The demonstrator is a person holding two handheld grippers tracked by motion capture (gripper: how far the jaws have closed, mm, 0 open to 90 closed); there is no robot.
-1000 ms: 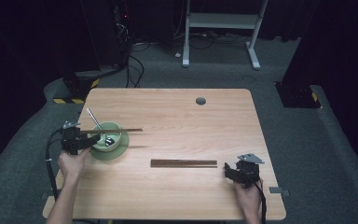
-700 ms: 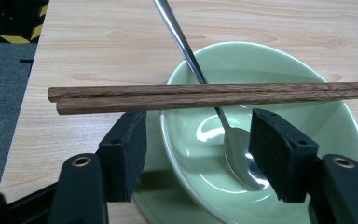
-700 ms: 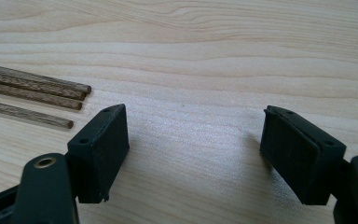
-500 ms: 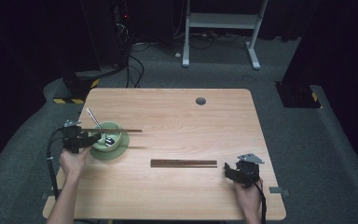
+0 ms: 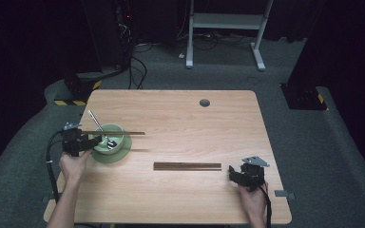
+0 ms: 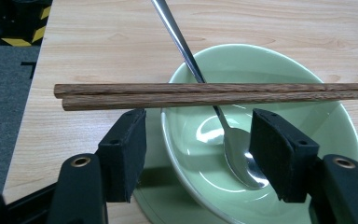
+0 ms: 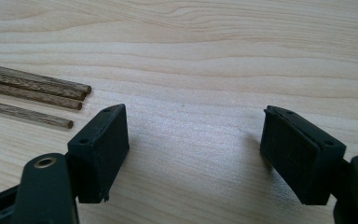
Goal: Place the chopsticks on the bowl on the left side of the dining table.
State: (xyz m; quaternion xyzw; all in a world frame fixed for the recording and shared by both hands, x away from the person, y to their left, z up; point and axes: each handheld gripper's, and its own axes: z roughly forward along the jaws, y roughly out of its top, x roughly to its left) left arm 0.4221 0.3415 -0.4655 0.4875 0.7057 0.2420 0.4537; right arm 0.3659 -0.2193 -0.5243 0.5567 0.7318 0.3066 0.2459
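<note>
A pale green bowl [image 5: 105,148] [image 6: 279,74] stands on a matching saucer [image 5: 123,152] at the table's left. A metal spoon [image 5: 95,118] [image 6: 182,44] leans in it, handle toward the far left. A pair of brown chopsticks [image 5: 123,133] [image 6: 191,93] lies level across the bowl's top. My left gripper [image 5: 95,140] [image 6: 198,126] is open at the bowl's left side; the near rim sits between the jaws, and the chopsticks lie just past their tips. Several more chopsticks [image 5: 187,166] [image 7: 32,91] lie on the table mid-front. My right gripper [image 5: 230,173] [image 7: 193,126] rests open just right of their ends, holding nothing.
The wooden table [image 5: 180,118] has a round cable hole [image 5: 204,102] near its far edge. Its left edge runs close behind the left gripper. Beyond the table are grey carpet, cables, dark cabinets and a white desk frame [image 5: 223,21].
</note>
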